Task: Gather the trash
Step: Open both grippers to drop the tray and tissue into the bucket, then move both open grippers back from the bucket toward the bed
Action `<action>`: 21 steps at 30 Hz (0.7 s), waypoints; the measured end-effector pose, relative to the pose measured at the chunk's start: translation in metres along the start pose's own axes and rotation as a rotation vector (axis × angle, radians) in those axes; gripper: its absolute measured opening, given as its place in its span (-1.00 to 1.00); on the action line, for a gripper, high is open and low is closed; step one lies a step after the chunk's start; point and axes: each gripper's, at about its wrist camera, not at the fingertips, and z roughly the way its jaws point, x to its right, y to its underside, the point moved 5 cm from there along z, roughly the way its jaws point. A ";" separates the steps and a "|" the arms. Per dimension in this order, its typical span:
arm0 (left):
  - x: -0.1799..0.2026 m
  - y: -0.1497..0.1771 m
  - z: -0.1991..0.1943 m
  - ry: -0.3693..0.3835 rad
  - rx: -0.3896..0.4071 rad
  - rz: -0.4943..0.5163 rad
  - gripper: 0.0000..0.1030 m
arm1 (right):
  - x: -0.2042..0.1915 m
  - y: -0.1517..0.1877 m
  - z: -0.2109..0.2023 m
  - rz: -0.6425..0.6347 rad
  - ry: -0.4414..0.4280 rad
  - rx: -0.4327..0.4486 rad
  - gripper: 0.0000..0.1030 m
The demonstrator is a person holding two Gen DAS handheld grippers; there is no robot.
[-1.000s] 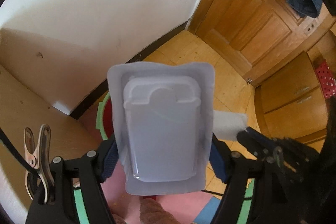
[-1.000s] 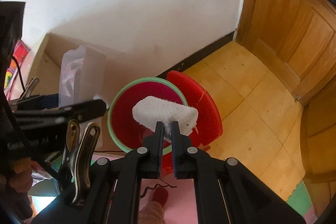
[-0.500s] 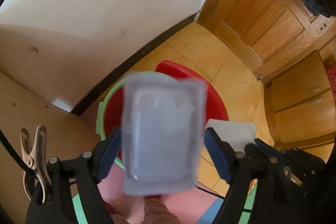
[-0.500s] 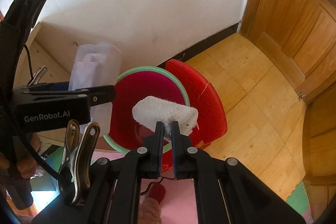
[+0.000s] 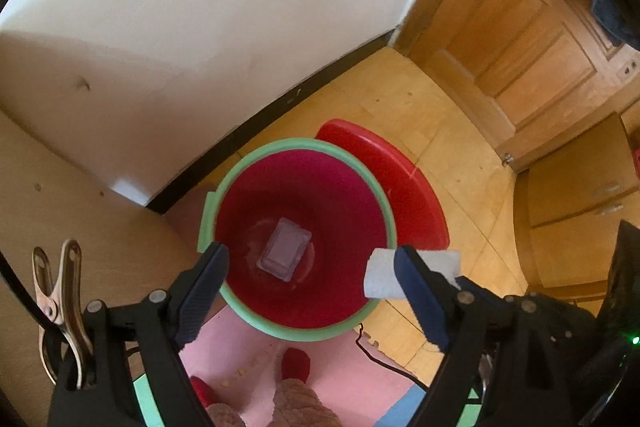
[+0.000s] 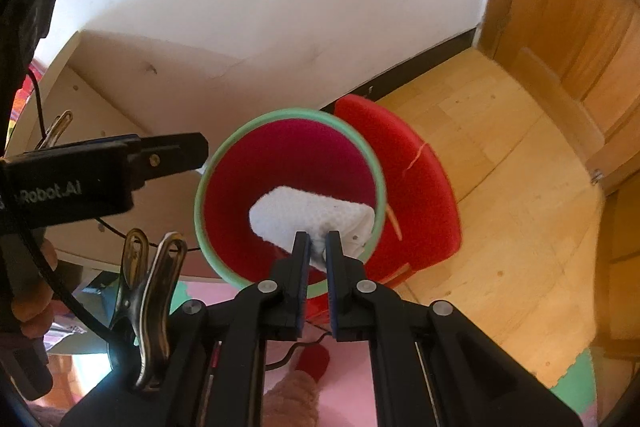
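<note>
A red bin with a green rim (image 5: 298, 143) stands on the floor below both grippers. The clear plastic blister pack (image 5: 285, 249) lies on its bottom. My left gripper (image 5: 310, 261) hangs over the bin, its jaws opening wide with nothing between them. My right gripper (image 6: 317, 242) is shut on a crumpled white paper towel (image 6: 308, 213), held above the bin (image 6: 280, 117) near its right rim. That towel (image 5: 416, 273) also shows in the left wrist view, behind the left gripper's right finger.
The bin's red lid (image 5: 394, 183) leans behind it on the right. A white wall with a black baseboard (image 5: 280, 111) runs behind, a wooden door (image 5: 528, 39) at the right. A light wooden shelf unit (image 5: 60, 195) stands at the left. Pink foam mat (image 5: 240, 359) lies below.
The left gripper's jaws spread and the blister pack fell out of them into the bin. The right gripper sank closer to the bin with the towel still in its grip.
</note>
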 end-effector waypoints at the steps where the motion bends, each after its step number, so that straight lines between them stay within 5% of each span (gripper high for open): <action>1: -0.001 0.000 0.001 -0.004 -0.001 -0.007 0.70 | -0.001 0.000 0.002 -0.004 -0.006 -0.002 -0.84; 5: -0.003 0.000 0.002 -0.015 -0.001 -0.021 0.70 | -0.003 -0.002 0.010 -0.006 -0.061 -0.010 -0.74; 9: -0.004 -0.001 0.002 -0.018 -0.003 -0.031 0.70 | -0.008 -0.003 0.011 -0.016 -0.096 -0.006 -0.15; 11: -0.004 0.000 0.003 -0.022 -0.002 -0.031 0.70 | -0.011 -0.002 0.009 -0.029 -0.103 0.000 -0.02; 21: 0.005 0.005 -0.001 -0.015 0.002 -0.011 0.70 | -0.018 0.003 -0.008 -0.066 -0.090 0.009 -0.01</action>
